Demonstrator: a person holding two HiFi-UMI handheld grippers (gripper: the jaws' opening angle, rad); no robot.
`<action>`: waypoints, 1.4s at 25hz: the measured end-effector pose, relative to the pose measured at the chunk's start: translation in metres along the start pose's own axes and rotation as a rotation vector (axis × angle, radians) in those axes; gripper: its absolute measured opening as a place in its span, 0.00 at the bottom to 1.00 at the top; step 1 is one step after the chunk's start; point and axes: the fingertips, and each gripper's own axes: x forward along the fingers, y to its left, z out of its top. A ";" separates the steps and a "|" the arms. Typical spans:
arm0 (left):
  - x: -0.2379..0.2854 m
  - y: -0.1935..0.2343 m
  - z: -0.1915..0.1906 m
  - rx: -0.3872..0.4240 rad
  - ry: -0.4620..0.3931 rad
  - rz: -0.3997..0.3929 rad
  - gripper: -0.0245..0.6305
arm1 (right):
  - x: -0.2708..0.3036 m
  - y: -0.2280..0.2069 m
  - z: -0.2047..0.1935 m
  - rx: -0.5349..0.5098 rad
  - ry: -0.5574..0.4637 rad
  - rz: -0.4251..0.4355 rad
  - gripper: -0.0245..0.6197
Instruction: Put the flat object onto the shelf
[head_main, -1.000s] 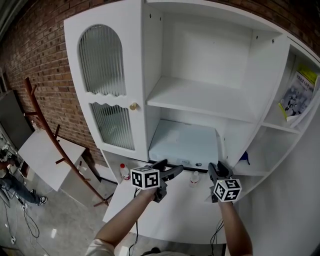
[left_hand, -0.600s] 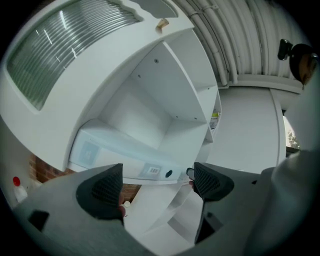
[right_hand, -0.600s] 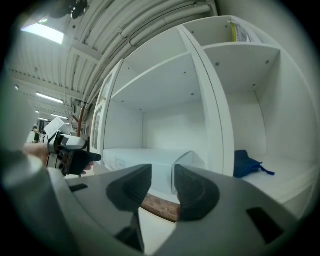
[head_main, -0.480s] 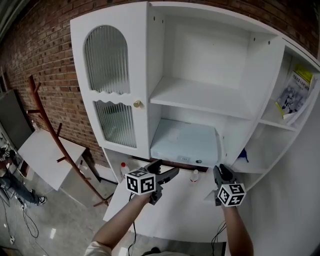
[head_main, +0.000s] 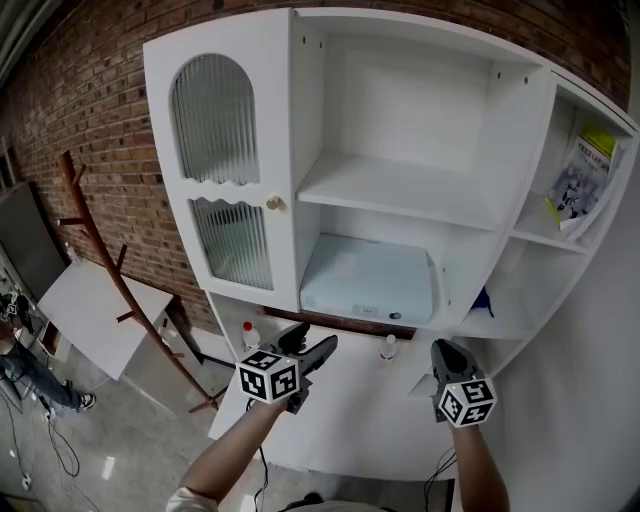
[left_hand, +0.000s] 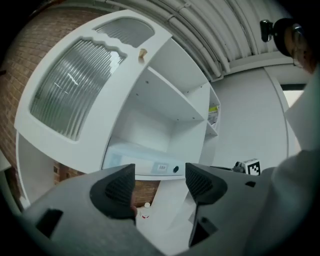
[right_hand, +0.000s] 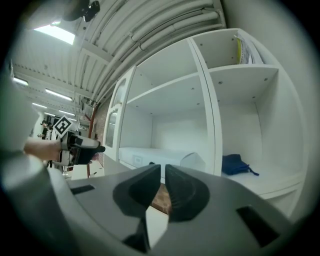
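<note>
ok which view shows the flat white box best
The head view: the flat white box is fully visible there, top and front. Both gripper views show mainly its front edge, from low down.

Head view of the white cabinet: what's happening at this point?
A person holds two grippers before a white cabinet. The flat pale device already lies in its lower compartment. The left gripper is closing on nothing; the right gripper is closing too, jaws almost together, also empty.
</note>
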 end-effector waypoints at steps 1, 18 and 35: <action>-0.004 0.000 0.000 0.013 -0.003 0.007 0.54 | -0.004 0.001 0.000 -0.005 -0.002 0.000 0.11; -0.061 0.030 -0.005 0.158 -0.030 0.210 0.18 | -0.068 -0.016 -0.007 -0.014 -0.012 -0.060 0.10; -0.101 0.039 -0.040 0.250 -0.071 0.324 0.09 | -0.114 -0.030 -0.054 -0.049 -0.016 -0.156 0.10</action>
